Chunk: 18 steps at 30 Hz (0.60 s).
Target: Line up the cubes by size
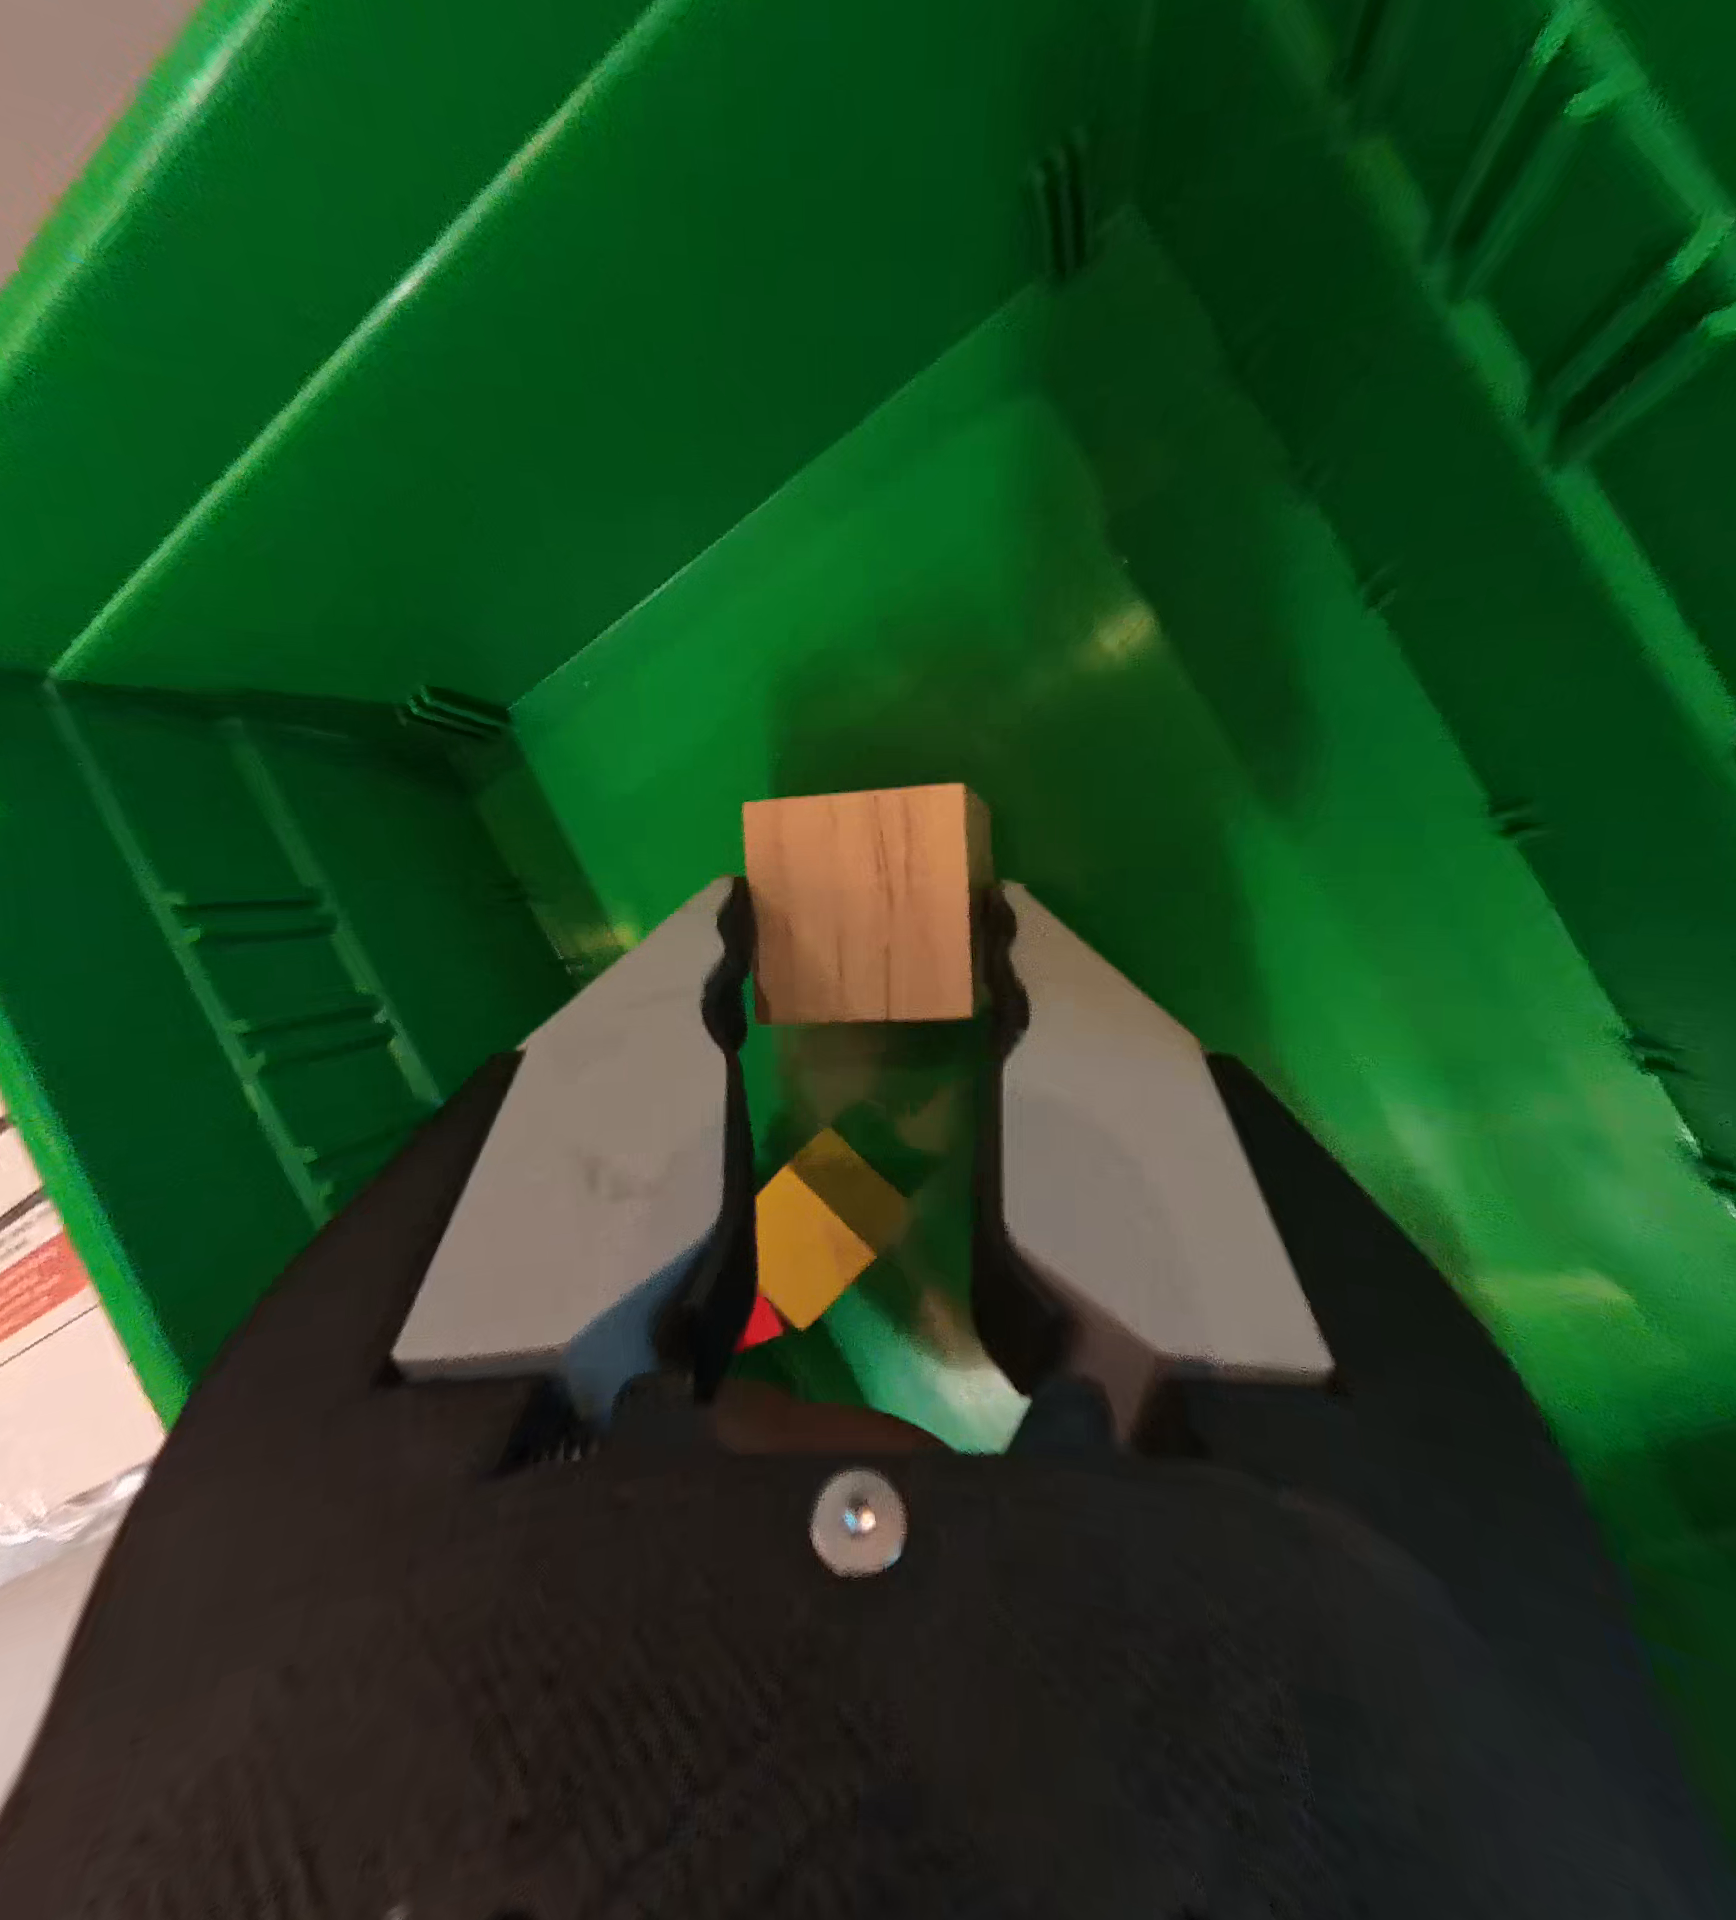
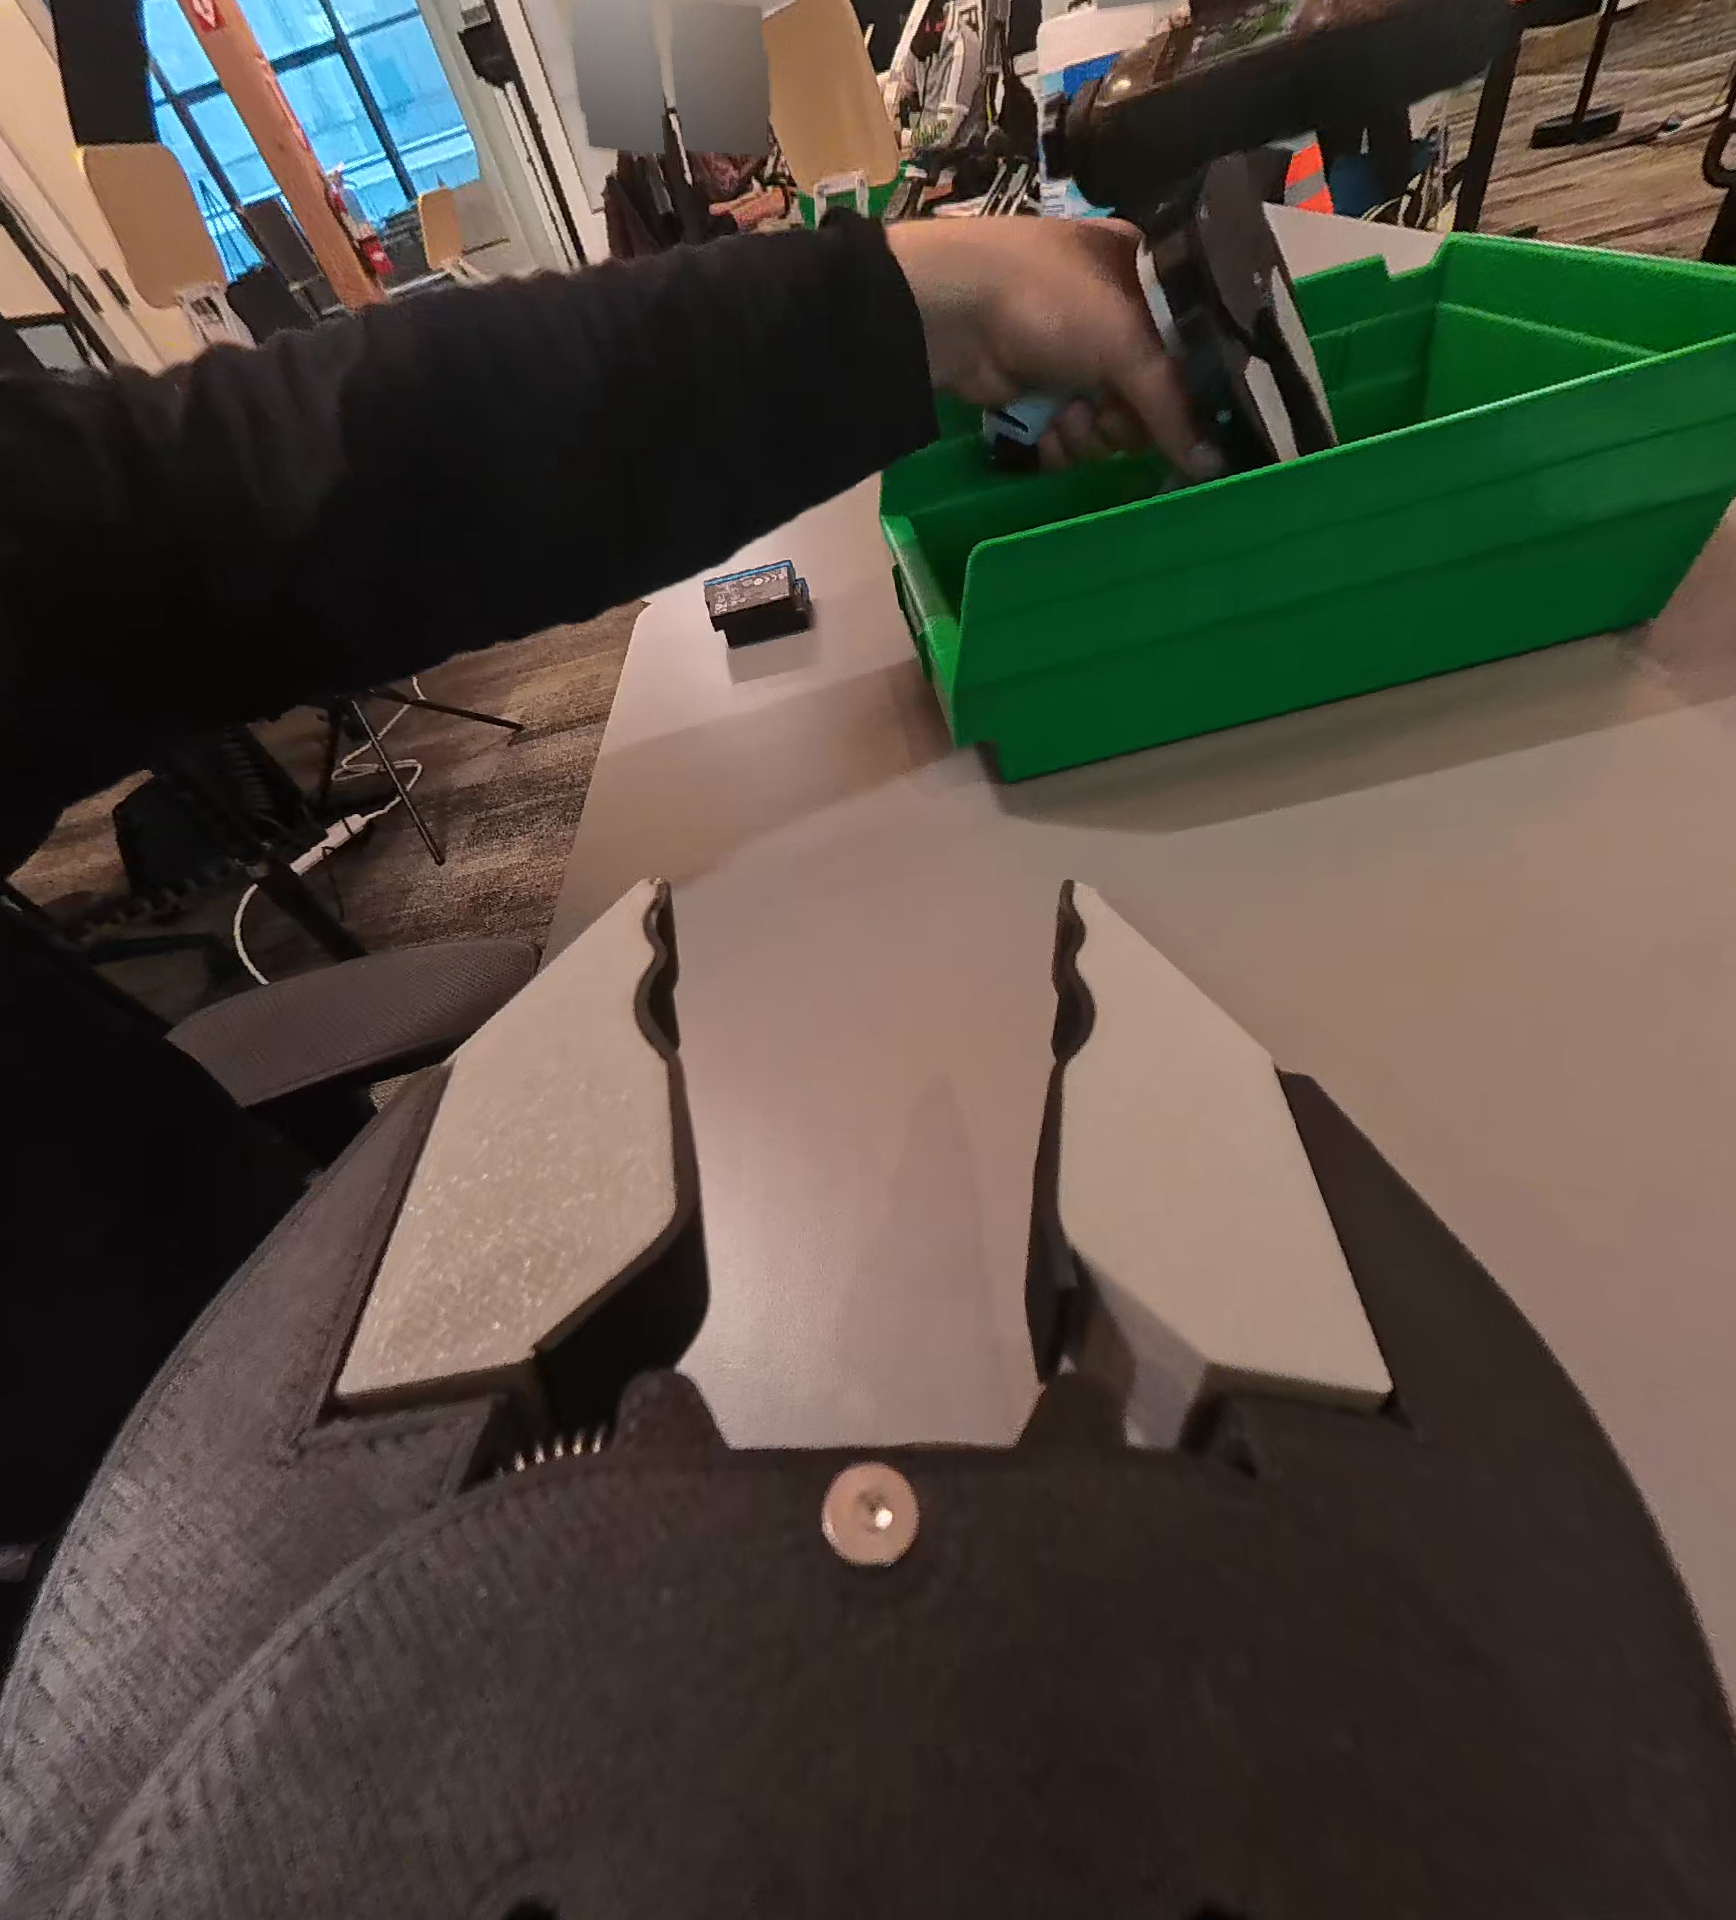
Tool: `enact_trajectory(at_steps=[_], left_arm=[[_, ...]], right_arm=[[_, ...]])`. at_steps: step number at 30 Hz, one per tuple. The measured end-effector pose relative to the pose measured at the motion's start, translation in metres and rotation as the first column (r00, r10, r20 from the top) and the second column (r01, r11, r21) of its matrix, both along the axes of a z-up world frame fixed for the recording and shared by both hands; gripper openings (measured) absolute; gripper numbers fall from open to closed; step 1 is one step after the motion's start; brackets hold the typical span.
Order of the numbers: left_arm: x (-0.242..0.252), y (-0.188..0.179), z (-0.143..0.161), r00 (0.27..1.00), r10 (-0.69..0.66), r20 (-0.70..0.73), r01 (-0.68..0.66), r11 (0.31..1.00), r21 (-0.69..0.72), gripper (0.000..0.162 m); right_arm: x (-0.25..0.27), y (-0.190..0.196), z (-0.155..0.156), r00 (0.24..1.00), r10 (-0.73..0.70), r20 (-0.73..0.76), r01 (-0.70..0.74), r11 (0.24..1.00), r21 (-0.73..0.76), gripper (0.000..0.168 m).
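Currently my left gripper (image 1: 864,935) is inside the green bin (image 1: 947,468), pinching one plain wooden cube (image 1: 862,902) by two opposite side faces near its lower half, and the cube looks clear of the bin floor. Best way out, I judge: lift straight up, keep the squeeze even so the cube doesn't twist, clear the bin wall before swinging toward the grey table (image 2: 1259,935). Below the held cube on the bin floor: one yellow cube (image 1: 817,1236), and a red sliver (image 1: 762,1322) touching it, probably another cube, mostly hidden by my finger. So three cubes countable at most, one bin. My right gripper (image 2: 864,935) hovers over the table in front of the bin, fingers spread, holding nothing. One small black battery-like block (image 2: 755,603) sits on the table just beside the bin's left end. No cubes on the table yet, so lining up hasn't begun.
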<state>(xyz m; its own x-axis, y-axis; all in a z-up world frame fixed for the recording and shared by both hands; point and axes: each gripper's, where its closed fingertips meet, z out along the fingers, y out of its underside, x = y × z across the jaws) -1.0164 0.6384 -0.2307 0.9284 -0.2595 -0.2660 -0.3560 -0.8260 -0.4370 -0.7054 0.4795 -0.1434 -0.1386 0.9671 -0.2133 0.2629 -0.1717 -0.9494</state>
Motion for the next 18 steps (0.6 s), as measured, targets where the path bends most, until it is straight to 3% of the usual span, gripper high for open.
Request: enact_trajectory(at_steps=[2,5,8,10,11,13,15,18], left_arm=[[0.008,0.001,0.007,0.999,-0.03,0.024,0.029,0.999,0.031,0.043],[0.019,0.003,0.044,0.998,-0.07,-0.003,0.069,0.977,0.204,0.043],[0.061,-0.009,0.103,0.971,-0.225,-0.078,0.235,0.854,0.463,0.043],[0.111,-0.032,0.141,0.92,-0.364,-0.146,0.373,0.696,0.614,0.043],[0.146,-0.05,0.158,0.862,-0.469,-0.193,0.462,0.569,0.681,0.043],[0.218,-0.098,0.176,0.696,-0.666,-0.268,0.583,0.306,0.753,0.042],[0.275,-0.143,0.183,0.531,-0.787,-0.314,0.603,0.091,0.792,0.043],[0.325,-0.185,0.192,0.385,-0.863,-0.326,0.529,-0.083,0.845,0.042]], right_arm=[[0.001,0.003,-0.001,1.0,-0.008,0.003,0.008,1.0,-0.007,0.07],[0.002,0.003,0.002,1.0,0.006,-0.011,-0.007,0.998,-0.057,0.069],[0.004,0.0,0.01,0.998,0.048,-0.05,-0.056,0.984,-0.171,0.068],[0.008,-0.006,0.019,0.99,0.105,-0.096,-0.127,0.952,-0.278,0.069],[0.01,-0.01,0.027,0.981,0.14,-0.134,-0.178,0.925,-0.336,0.069],[0.017,-0.017,0.044,0.954,0.198,-0.223,-0.281,0.851,-0.444,0.073],[0.026,-0.025,0.061,0.914,0.258,-0.313,-0.391,0.763,-0.514,0.073],[0.038,-0.033,0.075,0.866,0.312,-0.39,-0.491,0.679,-0.547,0.084]])
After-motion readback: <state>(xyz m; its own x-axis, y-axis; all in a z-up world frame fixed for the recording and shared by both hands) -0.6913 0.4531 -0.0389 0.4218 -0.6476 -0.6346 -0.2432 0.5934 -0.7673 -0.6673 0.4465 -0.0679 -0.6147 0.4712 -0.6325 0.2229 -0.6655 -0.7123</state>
